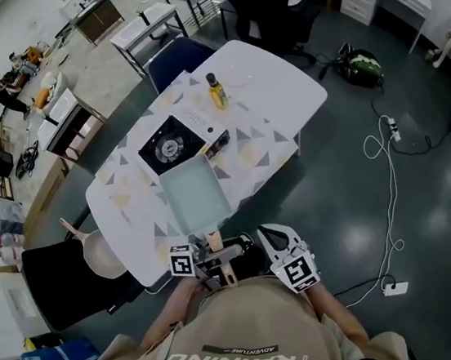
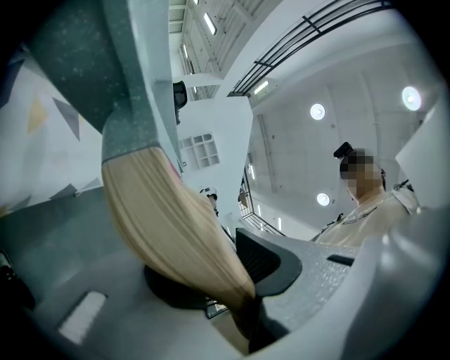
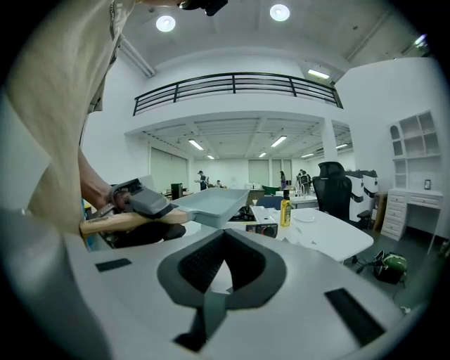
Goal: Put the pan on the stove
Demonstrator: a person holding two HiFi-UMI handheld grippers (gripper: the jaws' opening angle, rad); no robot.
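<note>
The pan (image 1: 196, 191) is a square, grey-green one with a wooden handle (image 1: 214, 241). It hangs on the person's side of the stove (image 1: 170, 148), its far edge reaching about to the stove's near edge. The right gripper view shows it lifted clear of the table (image 1: 279, 86) and roughly level. The left gripper (image 1: 207, 261) is clenched on the handle: in its own view the pale wood (image 2: 169, 232) runs straight down between the two jaws.

The pan's long axis decides the coming move. The handle points away from the stove, back at the person, and the pan's body leads toward the stove, so the line from gripper to pan runs almost on to the black burner. From the head view the burner sits a little to the left of that line.

Carrying the pan onward along its own axis and nudging it slightly left should bring it over the burner before it is lowered.

The right gripper (image 1: 272, 236) is on the same side of the stove but farther right. Its jaws are pressed together on nothing, so it has no part in this. A yellow bottle (image 1: 216, 91) stands beyond the stove, out of the way.
</note>
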